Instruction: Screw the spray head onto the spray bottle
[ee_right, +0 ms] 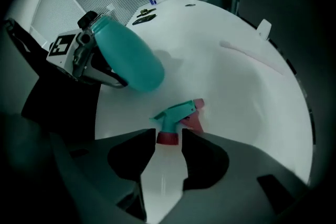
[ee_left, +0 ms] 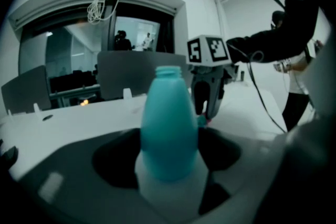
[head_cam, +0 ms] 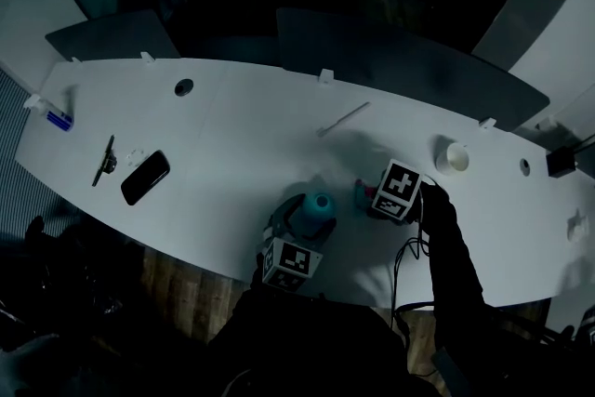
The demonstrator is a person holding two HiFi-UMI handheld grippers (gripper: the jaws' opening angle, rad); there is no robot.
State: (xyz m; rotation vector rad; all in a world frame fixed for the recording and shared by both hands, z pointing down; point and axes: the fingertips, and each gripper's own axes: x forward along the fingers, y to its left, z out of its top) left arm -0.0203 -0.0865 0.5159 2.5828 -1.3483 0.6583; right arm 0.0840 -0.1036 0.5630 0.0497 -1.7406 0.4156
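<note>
A teal spray bottle [head_cam: 318, 205] stands upright on the white table [head_cam: 232, 135], its open neck [ee_left: 169, 72] uppermost. My left gripper [ee_left: 169, 139] is shut on its lower body and shows below it in the head view [head_cam: 296, 235]. The spray head [ee_right: 176, 115], teal with a pink collar and nozzle, lies on the table just right of the bottle [ee_right: 128, 57]. My right gripper [ee_right: 169, 137] points steeply down over it. Its jaws are open, with the pink collar between the tips. From the left gripper view, the right gripper [ee_left: 206, 108] hangs just behind the bottle.
At the table's left lie a black phone [head_cam: 145, 177], a dark clip-like tool [head_cam: 104, 161] and a small blue item [head_cam: 59, 117]. A thin rod [head_cam: 344, 118] lies behind the bottle and a white ring-shaped object [head_cam: 454, 157] at right. A cable [head_cam: 409, 256] trails from the right gripper.
</note>
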